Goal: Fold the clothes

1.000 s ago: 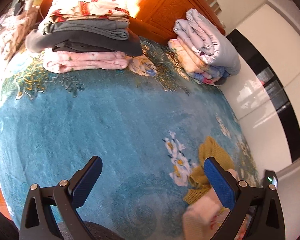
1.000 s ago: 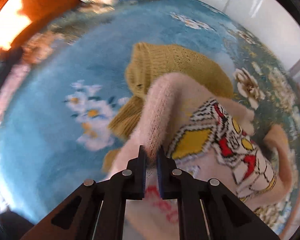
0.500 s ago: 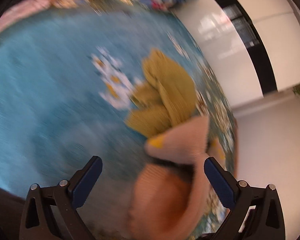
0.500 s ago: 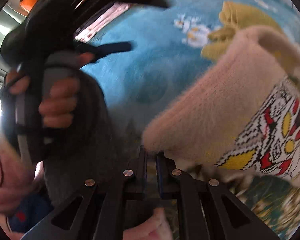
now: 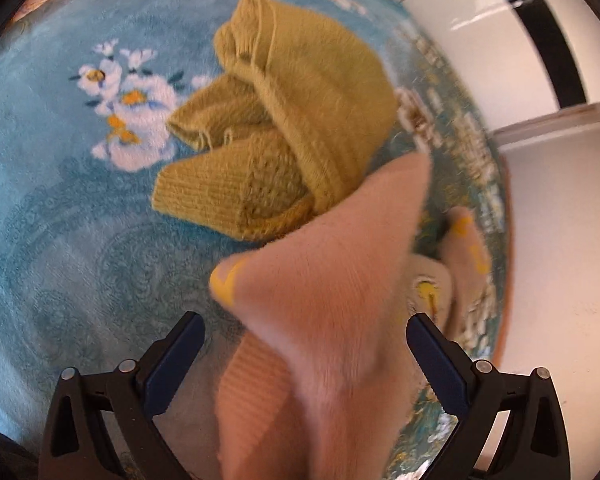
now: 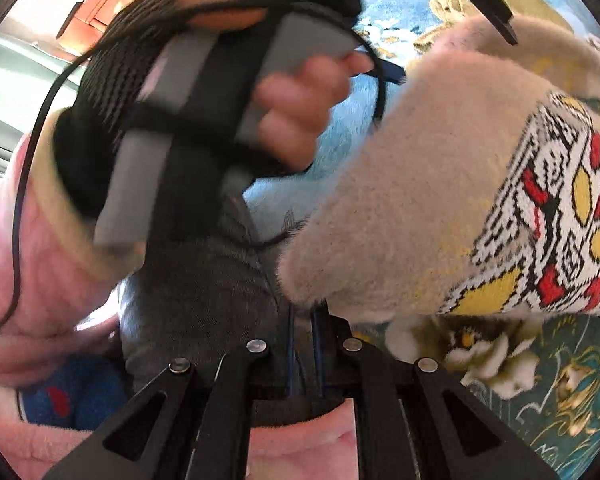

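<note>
A beige fuzzy sweater (image 6: 412, 200) with a red, yellow and black pattern hangs lifted off the bed, and my right gripper (image 6: 304, 316) is shut on its edge. In the left wrist view the same sweater (image 5: 332, 300) fills the space between my left gripper's (image 5: 304, 356) wide-apart blue fingers (image 5: 176, 360), which stand open without pressing it. An olive-yellow knit garment (image 5: 292, 112) lies crumpled on the blue floral blanket (image 5: 60, 220) just beyond. In the right wrist view a hand (image 6: 296, 108) holds the left gripper's handle above the sweater.
The bed's edge (image 5: 500, 208) runs down the right side of the left wrist view, with a white wall (image 5: 560, 260) past it. A pink sleeve (image 6: 28, 264) and grey trousers (image 6: 196, 292) of the person crowd the right wrist view's left half.
The left gripper swung away from the folded stacks at the far side and down over the two garments. The right gripper pulled the beige sweater up and toward the person; the other hand came into its view.
</note>
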A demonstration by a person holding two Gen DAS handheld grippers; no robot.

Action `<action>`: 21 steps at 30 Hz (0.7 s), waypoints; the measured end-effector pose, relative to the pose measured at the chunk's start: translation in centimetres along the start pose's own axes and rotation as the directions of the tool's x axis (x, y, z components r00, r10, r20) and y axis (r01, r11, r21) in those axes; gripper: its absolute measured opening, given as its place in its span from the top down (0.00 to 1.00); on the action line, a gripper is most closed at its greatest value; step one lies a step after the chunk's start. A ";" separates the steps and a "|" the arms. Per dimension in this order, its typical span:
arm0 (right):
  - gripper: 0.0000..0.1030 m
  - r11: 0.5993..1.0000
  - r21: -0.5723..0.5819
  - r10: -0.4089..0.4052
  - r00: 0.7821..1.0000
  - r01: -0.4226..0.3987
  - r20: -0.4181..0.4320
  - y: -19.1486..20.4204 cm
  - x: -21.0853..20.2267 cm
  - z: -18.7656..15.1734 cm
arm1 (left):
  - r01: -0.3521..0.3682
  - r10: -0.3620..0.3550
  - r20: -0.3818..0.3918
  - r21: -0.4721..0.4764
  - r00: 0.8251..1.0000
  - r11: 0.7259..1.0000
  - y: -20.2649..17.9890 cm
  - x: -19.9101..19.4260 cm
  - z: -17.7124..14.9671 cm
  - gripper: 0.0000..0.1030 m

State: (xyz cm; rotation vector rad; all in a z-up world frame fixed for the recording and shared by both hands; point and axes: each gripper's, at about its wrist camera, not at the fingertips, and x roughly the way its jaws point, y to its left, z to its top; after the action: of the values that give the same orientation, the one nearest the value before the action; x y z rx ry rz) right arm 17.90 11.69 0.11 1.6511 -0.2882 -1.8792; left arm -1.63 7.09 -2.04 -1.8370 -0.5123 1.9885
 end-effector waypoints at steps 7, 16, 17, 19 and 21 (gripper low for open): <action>0.86 1.000 0.003 0.000 1.000 0.000 0.003 -1.4 -1.3 -0.7 | -0.037 0.037 0.011 -0.030 0.999 0.999 1.8 1.3 -0.4 0.39; 0.38 0.947 0.219 -0.278 0.940 0.234 0.198 -11.5 -11.5 -1.3 | -0.017 0.017 0.057 0.002 0.998 1.000 2.0 0.5 -1.1 0.58; 0.37 0.901 0.309 -0.379 0.899 0.305 0.218 -14.2 -12.5 -1.4 | -0.015 0.015 0.060 -0.002 0.998 1.000 2.0 0.6 -1.2 0.60; 0.37 0.771 0.478 -0.564 0.800 0.420 0.206 -19.4 -13.7 -1.6 | -0.020 0.019 0.064 0.006 0.998 1.000 1.9 0.5 -1.5 0.60; 0.37 0.683 0.595 -0.624 0.762 0.424 0.172 -23.3 -12.7 -1.9 | -0.028 0.026 0.065 0.024 0.998 0.999 1.9 0.0 -1.9 0.60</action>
State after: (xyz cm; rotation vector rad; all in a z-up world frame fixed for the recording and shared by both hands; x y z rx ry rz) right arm 13.11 37.72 -2.40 1.8583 -0.5626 -2.7711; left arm 0.22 5.44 -3.17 -1.7788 -0.4817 2.0680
